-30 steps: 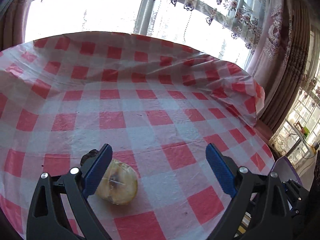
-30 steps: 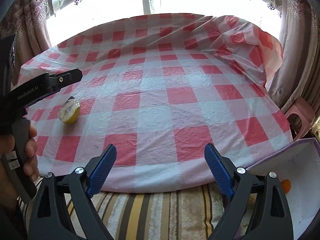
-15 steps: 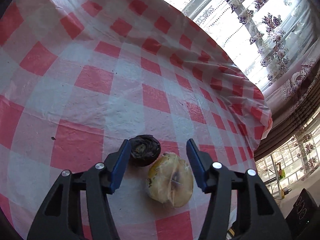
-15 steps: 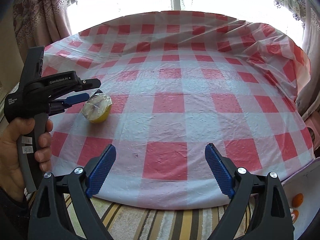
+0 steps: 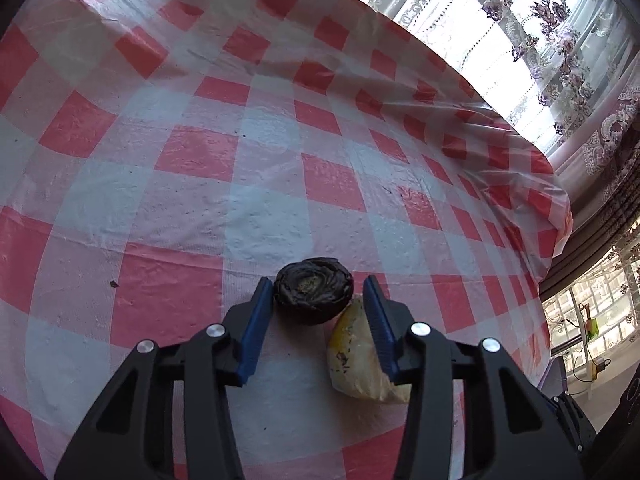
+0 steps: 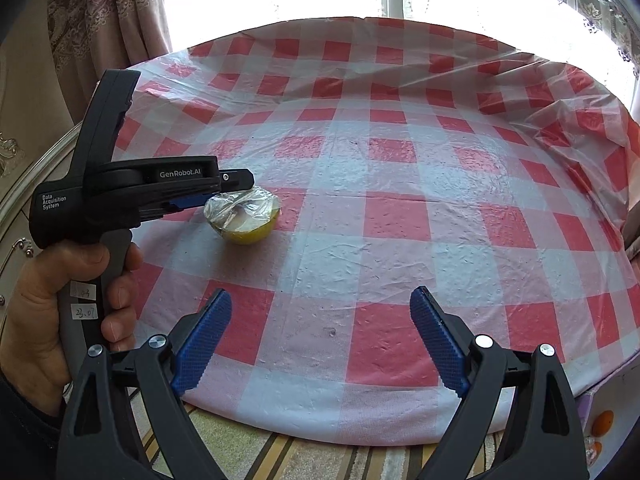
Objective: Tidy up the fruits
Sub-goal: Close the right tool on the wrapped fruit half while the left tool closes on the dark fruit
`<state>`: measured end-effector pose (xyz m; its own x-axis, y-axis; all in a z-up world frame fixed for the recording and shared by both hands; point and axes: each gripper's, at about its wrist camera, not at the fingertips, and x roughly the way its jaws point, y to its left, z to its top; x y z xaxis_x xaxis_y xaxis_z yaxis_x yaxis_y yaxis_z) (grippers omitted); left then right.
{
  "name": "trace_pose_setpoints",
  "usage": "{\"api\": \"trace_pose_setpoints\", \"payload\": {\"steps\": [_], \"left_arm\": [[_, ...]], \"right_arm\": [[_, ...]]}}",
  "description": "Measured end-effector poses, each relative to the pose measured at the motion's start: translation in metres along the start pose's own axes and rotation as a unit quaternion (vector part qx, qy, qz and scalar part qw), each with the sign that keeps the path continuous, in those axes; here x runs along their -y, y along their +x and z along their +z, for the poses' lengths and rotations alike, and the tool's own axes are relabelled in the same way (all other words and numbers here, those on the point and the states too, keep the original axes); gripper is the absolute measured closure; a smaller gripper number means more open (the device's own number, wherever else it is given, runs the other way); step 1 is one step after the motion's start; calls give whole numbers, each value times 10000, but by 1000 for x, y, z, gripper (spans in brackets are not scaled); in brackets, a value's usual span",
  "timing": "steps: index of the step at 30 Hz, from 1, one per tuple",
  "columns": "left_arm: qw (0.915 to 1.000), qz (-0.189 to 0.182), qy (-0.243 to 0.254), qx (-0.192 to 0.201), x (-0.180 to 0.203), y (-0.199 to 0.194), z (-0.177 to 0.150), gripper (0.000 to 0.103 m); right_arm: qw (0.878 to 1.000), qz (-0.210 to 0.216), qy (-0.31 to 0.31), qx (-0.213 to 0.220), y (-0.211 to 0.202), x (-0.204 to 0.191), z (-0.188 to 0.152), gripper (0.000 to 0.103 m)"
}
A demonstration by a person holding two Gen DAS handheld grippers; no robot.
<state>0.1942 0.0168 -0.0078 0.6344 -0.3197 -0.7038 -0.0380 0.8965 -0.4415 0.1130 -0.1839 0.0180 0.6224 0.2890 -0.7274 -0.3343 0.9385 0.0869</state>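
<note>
A dark, shrivelled round fruit [image 5: 314,290] lies on the red and white checked tablecloth [image 5: 264,220]. My left gripper [image 5: 318,292] is narrowed around it, its blue pads at both sides, touching or nearly so. A plastic-wrapped yellow half fruit [image 5: 362,360] lies right beside it, partly under the right finger. In the right wrist view the wrapped half fruit [image 6: 244,216] sits in front of the left gripper [image 6: 236,188]; the dark fruit is hidden there. My right gripper [image 6: 320,332] is open and empty above the table's near edge.
The checked cloth [image 6: 400,216] hangs in folds at the far right. A striped surface [image 6: 320,460] lies below the near table edge. Orange fruits [image 6: 602,424] sit in a box at lower right. Curtained windows stand behind the table.
My left gripper has moved forward over the dark fruit and narrowed its jaws around it. My right gripper has come closer to the table, still open.
</note>
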Motion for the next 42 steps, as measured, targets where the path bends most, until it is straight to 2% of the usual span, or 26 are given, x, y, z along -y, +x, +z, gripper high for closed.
{"api": "trace_pose_setpoints", "payload": {"steps": [3,6,11,17,20,24,26,27,29,33,38,41,42], "left_arm": [[10000,-2,-17,86,-1,-4,0,63],[9997,127,-48,190,-5,-8,0,64],[9995,120,-76,280,-9,-12,-1,64],[9965,652,257,450,-9,-21,-2,64],[9940,906,453,416,-10,-22,-2,64],[9908,1065,740,374,-10,-22,-5,61],[9911,1007,795,347,-12,-22,-5,57],[9910,997,834,327,-13,-22,-5,50],[9902,1006,925,306,-15,-23,-6,42],[9937,738,806,250,-24,-24,-6,42],[9948,645,735,275,-24,-26,-5,43],[9941,645,844,239,-20,-23,-6,56],[9935,675,884,239,-19,-22,-7,56]], "right_arm": [[10000,72,-18,-22,6,-5,4,15],[9999,158,-55,-6,12,-12,8,15],[9994,300,-156,-38,25,-26,17,15],[9991,397,-113,-89,38,-34,25,15],[9988,445,-154,-91,44,-40,28,15],[9987,453,-222,-71,51,-49,34,15],[9987,442,-225,-75,55,-51,37,15],[9988,431,-231,-80,57,-52,38,15],[9988,424,-249,-88,61,-54,40,15],[9989,385,-252,-97,67,-56,44,15],[9993,279,-263,-32,72,-57,48,15],[9991,280,-321,-71,74,-59,48,22],[9990,288,-341,-88,75,-59,47,26]]}}
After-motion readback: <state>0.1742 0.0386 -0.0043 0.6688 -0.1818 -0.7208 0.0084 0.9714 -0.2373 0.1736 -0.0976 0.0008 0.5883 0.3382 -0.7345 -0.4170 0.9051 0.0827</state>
